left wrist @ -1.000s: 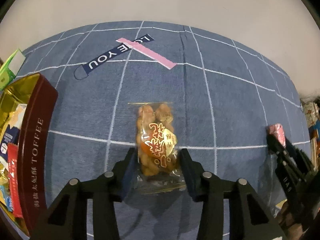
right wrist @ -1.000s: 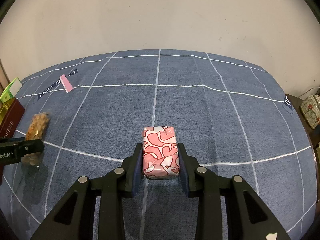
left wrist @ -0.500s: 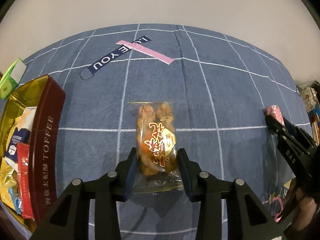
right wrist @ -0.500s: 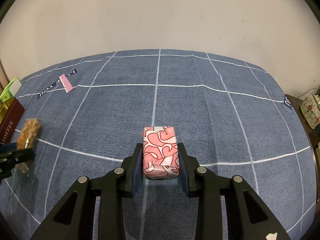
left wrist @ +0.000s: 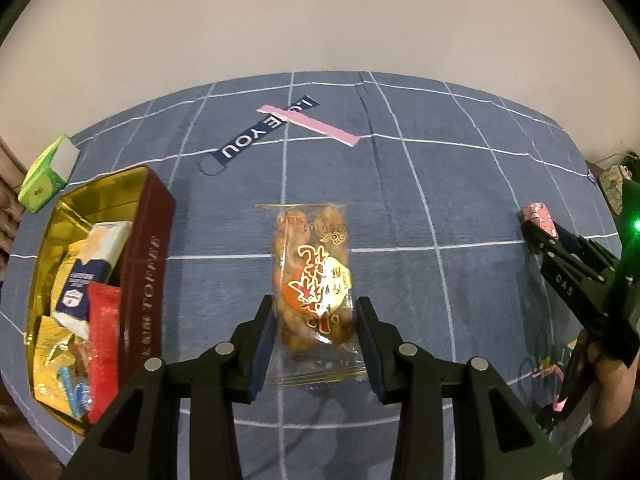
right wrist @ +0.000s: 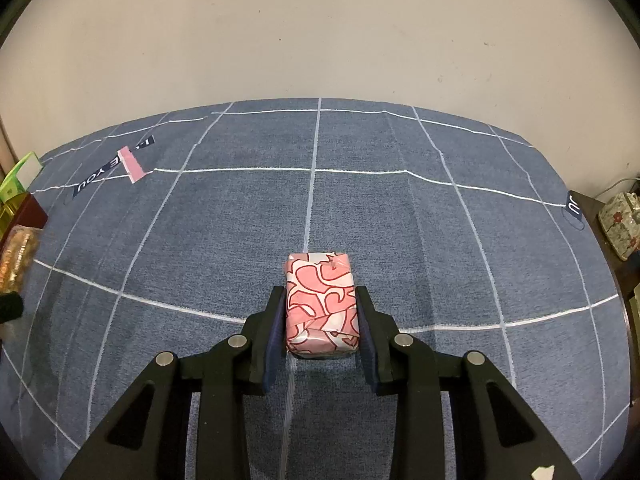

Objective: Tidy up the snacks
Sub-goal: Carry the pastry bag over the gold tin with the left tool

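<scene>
The left gripper [left wrist: 314, 320] is closed on a clear plastic packet of golden fried snacks with a red and gold label [left wrist: 311, 280], pinched near its lower end and held above the blue cloth with a white grid [left wrist: 400, 208]. The right gripper [right wrist: 321, 320] is clamped on a small block wrapped in pink and white patterned paper [right wrist: 320, 304], also lifted off the cloth. An open dark red toffee tin with a gold lining [left wrist: 146, 264] lies to the left of the packet, already partly filled with other wrapped snacks; a green and white carton [left wrist: 48, 174] sits beyond it.

The step in hand is judged to be the carrying of the packet to the tin. The packet should be brought over the tin's near wall, lowered into a free spot, and released only once it is inside. Because the plastic is soft and slippery, a steady grip is advised. The block can be kept aside until the tin is free.
</scene>
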Available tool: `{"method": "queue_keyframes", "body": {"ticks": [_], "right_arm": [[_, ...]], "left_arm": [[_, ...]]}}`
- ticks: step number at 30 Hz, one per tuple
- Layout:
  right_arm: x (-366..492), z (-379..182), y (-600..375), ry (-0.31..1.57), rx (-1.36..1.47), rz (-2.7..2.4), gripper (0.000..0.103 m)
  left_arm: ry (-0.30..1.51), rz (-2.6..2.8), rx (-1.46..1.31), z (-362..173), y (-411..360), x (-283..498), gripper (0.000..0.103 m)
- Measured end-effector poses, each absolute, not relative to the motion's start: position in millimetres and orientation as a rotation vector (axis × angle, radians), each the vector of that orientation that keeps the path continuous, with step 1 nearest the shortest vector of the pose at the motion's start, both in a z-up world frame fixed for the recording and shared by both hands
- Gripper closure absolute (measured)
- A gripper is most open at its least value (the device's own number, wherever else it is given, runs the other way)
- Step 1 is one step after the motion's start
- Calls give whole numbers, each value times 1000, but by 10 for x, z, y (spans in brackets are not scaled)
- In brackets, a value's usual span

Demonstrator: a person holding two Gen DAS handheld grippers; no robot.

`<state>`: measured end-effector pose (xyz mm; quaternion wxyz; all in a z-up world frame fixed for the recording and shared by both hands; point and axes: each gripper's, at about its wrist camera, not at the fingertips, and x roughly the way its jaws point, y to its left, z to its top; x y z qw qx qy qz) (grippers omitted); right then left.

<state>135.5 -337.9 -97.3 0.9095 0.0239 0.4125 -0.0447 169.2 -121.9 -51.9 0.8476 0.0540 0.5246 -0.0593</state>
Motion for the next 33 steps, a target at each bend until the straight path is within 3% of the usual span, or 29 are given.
{"method": "queue_keyframes", "body": {"ticks": [19,33], "right_arm": [[1359,-968,-3379,852,46,-91,72],[1347,-973,-3374,852,45,-92,72]], "left_arm": [[1015,-83,105,153,-590,1517,63],[1071,84,101,-16,460,1405,63]]}}
